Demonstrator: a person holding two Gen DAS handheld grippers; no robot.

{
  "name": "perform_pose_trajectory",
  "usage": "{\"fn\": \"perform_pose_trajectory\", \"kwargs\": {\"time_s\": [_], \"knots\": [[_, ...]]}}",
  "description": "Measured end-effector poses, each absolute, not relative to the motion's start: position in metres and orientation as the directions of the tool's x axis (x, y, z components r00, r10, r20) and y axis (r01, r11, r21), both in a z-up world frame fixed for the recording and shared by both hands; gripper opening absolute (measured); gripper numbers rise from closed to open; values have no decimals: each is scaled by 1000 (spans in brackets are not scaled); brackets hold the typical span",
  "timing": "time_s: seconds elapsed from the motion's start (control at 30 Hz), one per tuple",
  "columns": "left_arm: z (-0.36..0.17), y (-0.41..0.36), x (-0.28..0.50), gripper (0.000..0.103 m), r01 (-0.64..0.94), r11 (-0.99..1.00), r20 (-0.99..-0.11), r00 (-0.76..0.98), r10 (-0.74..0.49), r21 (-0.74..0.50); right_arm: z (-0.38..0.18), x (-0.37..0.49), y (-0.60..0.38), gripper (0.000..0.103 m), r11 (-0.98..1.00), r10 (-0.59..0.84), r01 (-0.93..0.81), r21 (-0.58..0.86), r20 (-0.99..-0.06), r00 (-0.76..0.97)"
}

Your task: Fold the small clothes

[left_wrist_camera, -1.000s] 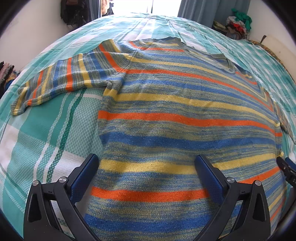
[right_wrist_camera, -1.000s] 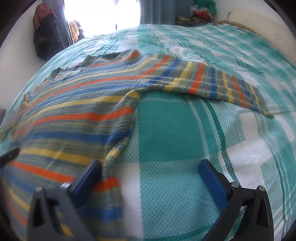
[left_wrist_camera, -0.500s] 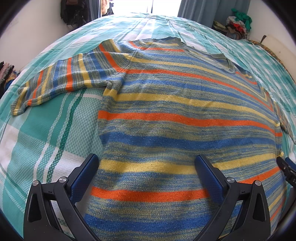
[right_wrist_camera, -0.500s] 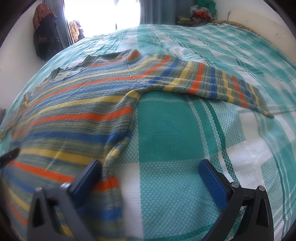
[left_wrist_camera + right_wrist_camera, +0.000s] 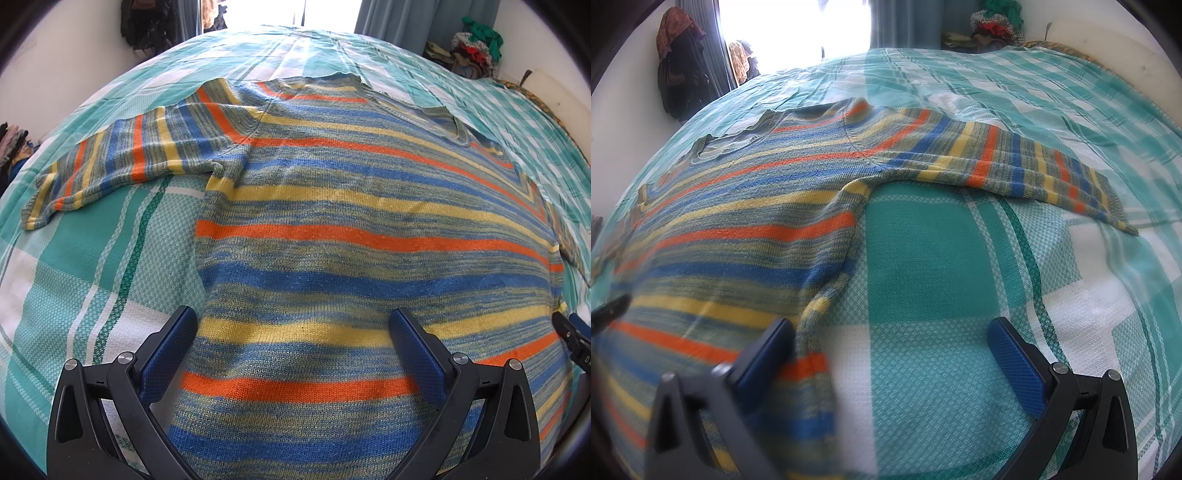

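A striped knit sweater [image 5: 332, 229] in blue, orange and yellow lies flat on the bed, both sleeves spread out. In the left wrist view its left sleeve [image 5: 110, 170] stretches away to the left. My left gripper [image 5: 291, 325] is open, low over the sweater's lower body near the hem, nothing between its fingers. In the right wrist view the sweater [image 5: 738, 229] fills the left half and its right sleeve [image 5: 1015, 166] reaches to the right. My right gripper [image 5: 890, 332] is open over the sweater's right side edge, its left finger [image 5: 768, 350] above the knit.
A teal and white checked bedspread [image 5: 960, 277] covers the whole bed. A pile of clothes [image 5: 476, 48] sits in the far right corner. Dark garments [image 5: 679, 74] hang by the bright window. The right gripper's tip [image 5: 572, 339] shows at the left view's right edge.
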State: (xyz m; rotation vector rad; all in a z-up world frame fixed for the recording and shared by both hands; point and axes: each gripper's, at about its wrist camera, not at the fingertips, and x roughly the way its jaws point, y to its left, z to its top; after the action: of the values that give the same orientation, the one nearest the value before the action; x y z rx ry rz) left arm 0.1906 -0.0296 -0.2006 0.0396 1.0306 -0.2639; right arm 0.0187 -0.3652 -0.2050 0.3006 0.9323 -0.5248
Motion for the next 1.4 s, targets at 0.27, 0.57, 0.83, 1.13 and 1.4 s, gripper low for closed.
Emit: {"fn": "perform_pose_trajectory", "kwargs": {"time_s": [0.27, 0.57, 0.83, 1.13, 1.4], "knots": [[-201, -29, 190, 103, 235, 968, -851, 486, -198, -91, -205, 19, -365, 103, 835, -297, 549, 22, -823, 484], [-201, -30, 191, 103, 235, 968, -851, 486, -199, -92, -205, 19, -365, 103, 835, -296, 550, 23, -824, 484], [-201, -30, 192, 103, 235, 968, -851, 486, -199, -91, -203, 17, -368, 103, 841, -274, 540, 38, -830, 486], [-195, -27, 195, 103, 260, 960, -878, 428, -213, -106, -133, -37, -451, 103, 812, 126, 318, 490, -679, 723], [-153, 1, 163, 102, 304, 935, -841, 445, -307, -181, -202, -88, -620, 84, 227, 86, 613, 757, -643, 761]]}}
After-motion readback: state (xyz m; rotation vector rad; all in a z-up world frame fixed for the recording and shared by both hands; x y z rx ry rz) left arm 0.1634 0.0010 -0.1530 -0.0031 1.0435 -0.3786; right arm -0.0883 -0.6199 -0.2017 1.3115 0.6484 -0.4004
